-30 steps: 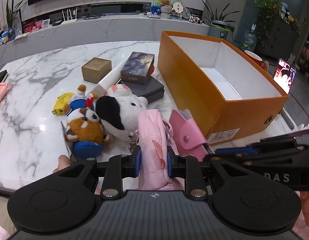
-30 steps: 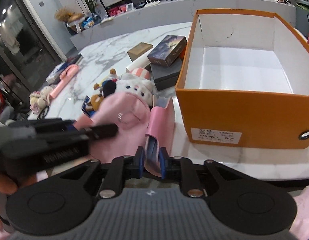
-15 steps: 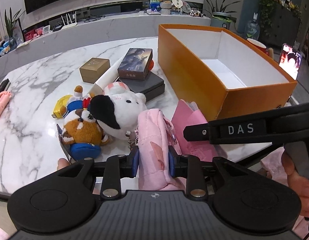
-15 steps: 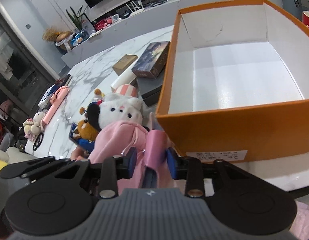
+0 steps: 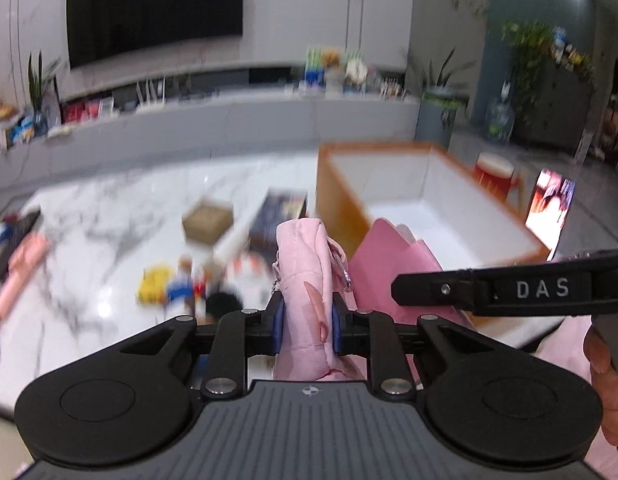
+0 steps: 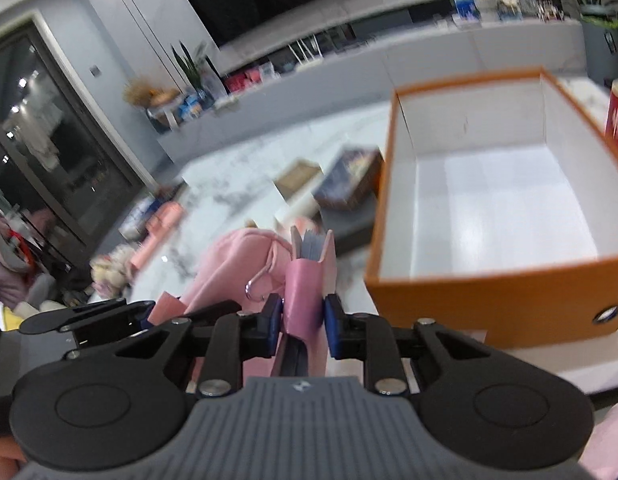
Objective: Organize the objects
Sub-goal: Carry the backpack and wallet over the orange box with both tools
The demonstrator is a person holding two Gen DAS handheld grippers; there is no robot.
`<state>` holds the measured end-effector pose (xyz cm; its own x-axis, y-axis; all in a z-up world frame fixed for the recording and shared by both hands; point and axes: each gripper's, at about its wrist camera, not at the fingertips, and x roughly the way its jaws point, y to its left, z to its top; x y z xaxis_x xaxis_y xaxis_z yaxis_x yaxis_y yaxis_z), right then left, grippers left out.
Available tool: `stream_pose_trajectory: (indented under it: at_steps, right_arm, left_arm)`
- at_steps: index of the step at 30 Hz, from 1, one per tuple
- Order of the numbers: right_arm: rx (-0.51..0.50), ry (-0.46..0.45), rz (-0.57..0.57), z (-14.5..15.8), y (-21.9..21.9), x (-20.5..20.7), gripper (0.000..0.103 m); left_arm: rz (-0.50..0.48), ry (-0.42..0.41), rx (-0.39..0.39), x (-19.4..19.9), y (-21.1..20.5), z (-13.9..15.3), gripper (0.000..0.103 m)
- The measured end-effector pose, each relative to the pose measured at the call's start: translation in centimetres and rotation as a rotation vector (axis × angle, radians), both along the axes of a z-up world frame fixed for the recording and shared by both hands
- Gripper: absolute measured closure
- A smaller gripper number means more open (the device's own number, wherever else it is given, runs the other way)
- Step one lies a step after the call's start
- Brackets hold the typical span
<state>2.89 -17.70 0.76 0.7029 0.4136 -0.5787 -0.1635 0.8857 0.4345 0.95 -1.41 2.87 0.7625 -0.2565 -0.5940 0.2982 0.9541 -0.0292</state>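
My left gripper (image 5: 307,326) is shut on a soft pink pouch (image 5: 305,264) with a zip and a metal ring, held up off the table. My right gripper (image 6: 302,322) is shut on a pink card wallet (image 6: 309,268) with cards showing at its top; the wallet also shows in the left wrist view (image 5: 393,264). The two pink things hang side by side, left of the near corner of the open orange box (image 6: 489,292), whose white inside is empty. The pouch shows in the right wrist view too (image 6: 237,264).
On the marble table (image 5: 109,232) lie blurred plush toys (image 5: 177,284), a brown box (image 5: 207,220), a dark book (image 5: 279,212) and a pink case (image 5: 21,268) at the left. A red cup (image 5: 495,172) and a lit phone (image 5: 549,208) stand beyond the box.
Both grippers have risen with their pink things, lifting them off the table. The views have tilted up and are blurred from the motion.
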Motion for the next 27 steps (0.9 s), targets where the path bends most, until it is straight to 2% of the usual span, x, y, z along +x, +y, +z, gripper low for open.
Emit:
stream_pose_trajectory:
  at_steps: [3,6,8,11,17,21,24,27]
  right_arm:
    - [0.001,-0.067,-0.018,2.9,-1.2,-0.6,0.079]
    - [-0.019,-0.119,-0.059,5.4,-2.9,-0.5,0.079]
    - [-0.043,-0.132,-0.106,6.3,-4.2,-0.2,0.079]
    - [-0.057,-0.116,-0.18,6.4,-6.6,0.8,0.079]
    - [-0.044,-0.02,-0.296,3.6,-11.3,3.8,0.079]
    - [0.035,0.076,-0.295,0.1,-13.1,5.7,0.079]
    - [0.062,0.126,-0.279,-1.8,-13.5,7.1,0.079]
    - [0.081,0.166,-0.253,-3.2,-13.1,8.3,0.079]
  left_arm:
    - [-0.026,-0.052,-0.036,1.0,-1.1,2.7,0.078]
    - [-0.059,-0.073,-0.056,2.5,-3.2,4.2,0.078]
    - [-0.091,-0.085,-0.046,3.7,-5.1,4.7,0.078]
    - [-0.135,-0.059,-0.016,6.1,-8.2,3.9,0.078]
    - [-0.169,0.037,0.08,9.2,-12.8,-0.3,0.078]
    - [-0.185,0.092,0.152,9.6,-14.2,-2.6,0.078]
    - [-0.19,0.117,0.225,9.5,-14.5,-3.9,0.077]
    - [-0.18,0.145,0.266,9.8,-14.8,-4.8,0.076]
